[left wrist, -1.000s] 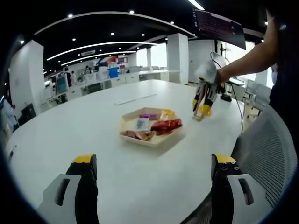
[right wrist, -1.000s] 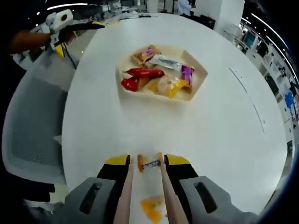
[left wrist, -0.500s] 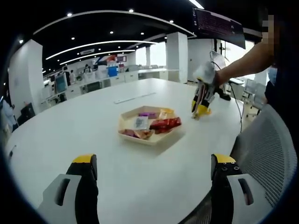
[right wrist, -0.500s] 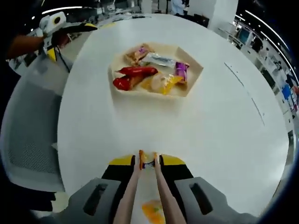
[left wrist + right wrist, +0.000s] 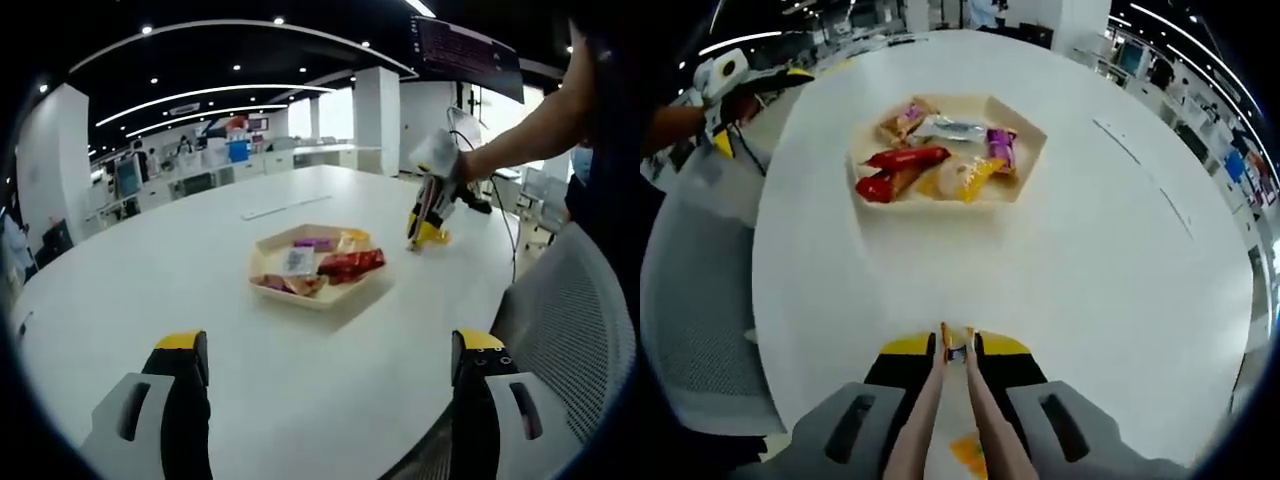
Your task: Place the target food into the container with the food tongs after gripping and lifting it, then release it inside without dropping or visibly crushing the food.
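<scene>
right gripper: food tongs squeezed narrower than a second ago, small wrapped snack pinched at tips | grip judged secured, lift toward container next | left gripper: held wide, nothing gripped

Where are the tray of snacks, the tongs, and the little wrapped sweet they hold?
tray [image 5: 1032,140], right gripper view, bare right rim.
tongs [image 5: 928,400], right gripper view, left arm of the pair.
sweet [image 5: 956,353], right gripper view, its middle, between the tong tips.
</scene>
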A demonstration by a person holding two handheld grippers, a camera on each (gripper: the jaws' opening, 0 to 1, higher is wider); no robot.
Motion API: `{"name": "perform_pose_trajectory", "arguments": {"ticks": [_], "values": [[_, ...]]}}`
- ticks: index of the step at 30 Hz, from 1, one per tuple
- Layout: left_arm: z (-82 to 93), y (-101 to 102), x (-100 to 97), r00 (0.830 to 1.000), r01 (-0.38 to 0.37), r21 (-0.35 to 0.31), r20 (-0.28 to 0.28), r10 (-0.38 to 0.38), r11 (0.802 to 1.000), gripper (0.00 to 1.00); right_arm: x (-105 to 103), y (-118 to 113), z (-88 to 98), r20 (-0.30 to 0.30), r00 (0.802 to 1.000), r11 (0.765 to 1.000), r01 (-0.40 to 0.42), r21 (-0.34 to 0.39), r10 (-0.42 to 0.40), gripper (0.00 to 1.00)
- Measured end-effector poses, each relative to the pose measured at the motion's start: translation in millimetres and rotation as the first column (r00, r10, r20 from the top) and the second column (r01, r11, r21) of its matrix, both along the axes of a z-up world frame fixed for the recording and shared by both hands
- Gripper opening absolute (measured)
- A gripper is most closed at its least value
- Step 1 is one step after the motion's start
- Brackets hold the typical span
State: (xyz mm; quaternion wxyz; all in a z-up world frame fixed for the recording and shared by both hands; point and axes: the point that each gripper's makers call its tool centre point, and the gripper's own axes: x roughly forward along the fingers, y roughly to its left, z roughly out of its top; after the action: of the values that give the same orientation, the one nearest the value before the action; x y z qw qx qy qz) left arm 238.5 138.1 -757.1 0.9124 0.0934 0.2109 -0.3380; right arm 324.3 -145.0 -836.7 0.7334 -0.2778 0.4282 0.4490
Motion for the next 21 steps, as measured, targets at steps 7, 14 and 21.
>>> {"name": "perform_pose_trajectory", "arguments": {"ticks": [7,14,21], "values": [[-0.4,0.1,-0.1,1.0,0.001,0.002,0.0,-0.001,1.0,0.98,0.4,-0.1,-0.3,-0.009,1.0,1.0,0.002,0.002,-0.002,0.16],[-1.3,0.1,-0.1,1.0,0.003,0.002,-0.002,-0.003,1.0,0.98,0.2,-0.2,-0.9,-0.001,1.0,1.0,0.002,-0.013,-0.002,0.17],[0.0,1.6,1.3,1.0,-0.004,0.002,0.006,0.004,1.0,0.99,-0.3,1.0,-0.2,0.012,1.0,0.999,-0.007,-0.031,0.007,0.17]]}}
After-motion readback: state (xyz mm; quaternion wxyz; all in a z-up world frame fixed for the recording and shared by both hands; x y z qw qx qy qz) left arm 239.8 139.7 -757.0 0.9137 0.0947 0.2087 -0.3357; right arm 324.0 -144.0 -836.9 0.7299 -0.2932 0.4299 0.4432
